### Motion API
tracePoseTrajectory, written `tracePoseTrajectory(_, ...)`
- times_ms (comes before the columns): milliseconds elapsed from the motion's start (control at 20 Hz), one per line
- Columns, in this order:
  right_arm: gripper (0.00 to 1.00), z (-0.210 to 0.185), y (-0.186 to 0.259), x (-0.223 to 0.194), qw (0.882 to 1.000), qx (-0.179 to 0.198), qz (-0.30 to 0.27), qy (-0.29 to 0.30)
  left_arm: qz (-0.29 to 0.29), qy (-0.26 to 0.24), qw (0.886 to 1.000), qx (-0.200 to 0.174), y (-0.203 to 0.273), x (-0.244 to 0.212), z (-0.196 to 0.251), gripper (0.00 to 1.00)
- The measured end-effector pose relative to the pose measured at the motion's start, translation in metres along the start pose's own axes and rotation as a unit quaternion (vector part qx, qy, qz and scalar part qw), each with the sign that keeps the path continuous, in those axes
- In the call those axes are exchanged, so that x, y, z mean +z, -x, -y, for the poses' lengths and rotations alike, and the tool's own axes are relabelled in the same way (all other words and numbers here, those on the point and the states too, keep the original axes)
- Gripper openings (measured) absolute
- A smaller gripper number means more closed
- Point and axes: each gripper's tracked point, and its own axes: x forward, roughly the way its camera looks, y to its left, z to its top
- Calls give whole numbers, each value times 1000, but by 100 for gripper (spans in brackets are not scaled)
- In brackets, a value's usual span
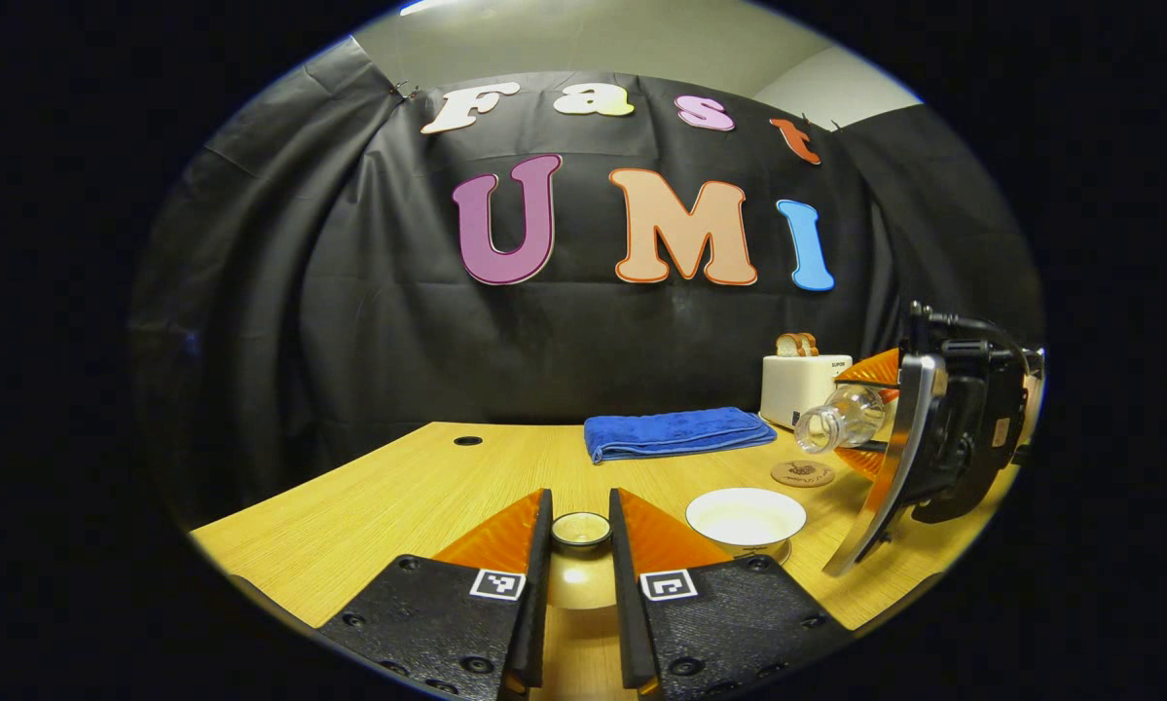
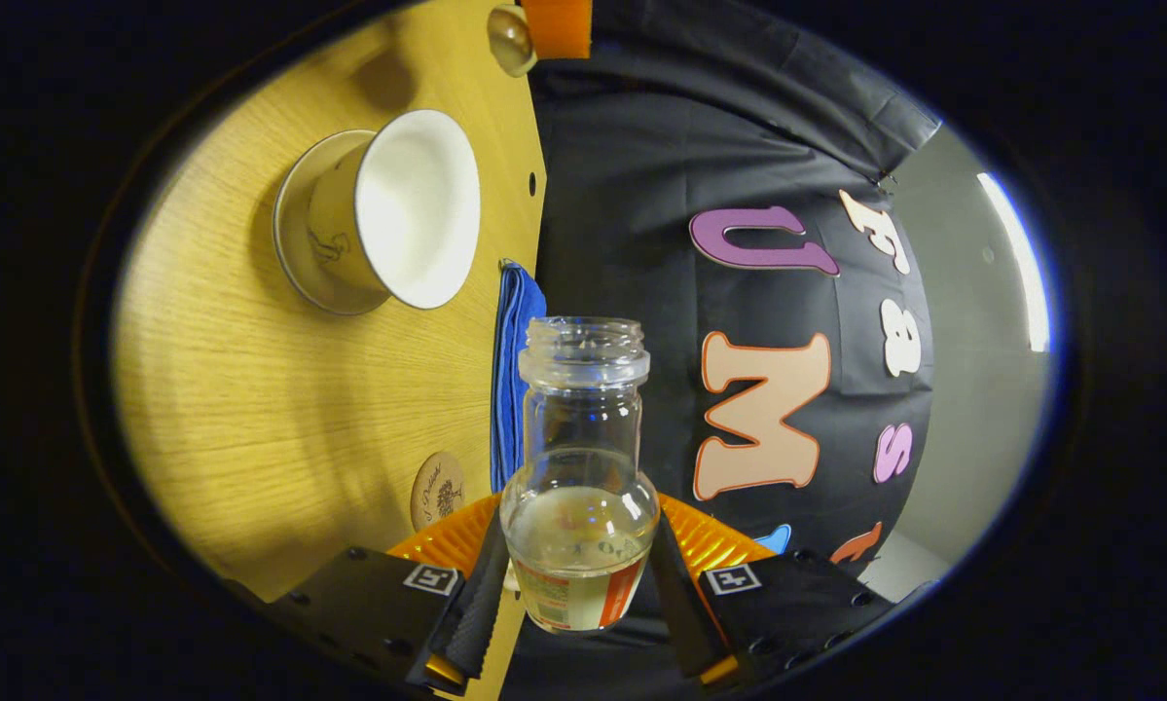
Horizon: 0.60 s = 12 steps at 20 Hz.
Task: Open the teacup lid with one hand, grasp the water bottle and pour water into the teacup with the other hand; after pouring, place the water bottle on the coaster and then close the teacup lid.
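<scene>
My left gripper (image 1: 579,498) is shut on the teacup lid (image 1: 580,532), holding it just above the wooden table (image 1: 398,497). To its right the white teacup (image 1: 747,516) stands uncovered on its saucer. Farther right, my right gripper (image 1: 870,417) holds the clear water bottle (image 1: 836,421) tipped almost level, its open mouth pointing left above the round coaster (image 1: 803,473). In the right gripper view the right gripper (image 2: 580,531) is shut on the bottle (image 2: 580,458), which has a little water in its lower part. The teacup (image 2: 388,214) and coaster (image 2: 437,490) lie beyond. No stream of water shows.
A folded blue towel (image 1: 675,433) lies at the back of the table. A white toaster (image 1: 802,387) with bread slices stands behind the coaster. A small cable hole (image 1: 467,441) is at the far left of the tabletop.
</scene>
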Motion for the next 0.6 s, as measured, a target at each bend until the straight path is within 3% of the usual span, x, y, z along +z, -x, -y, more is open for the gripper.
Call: tracePoseTrajectory(600, 76, 3, -13, 14, 996, -15, 20, 86, 0, 1, 1000, 0, 0, 0, 0, 28)
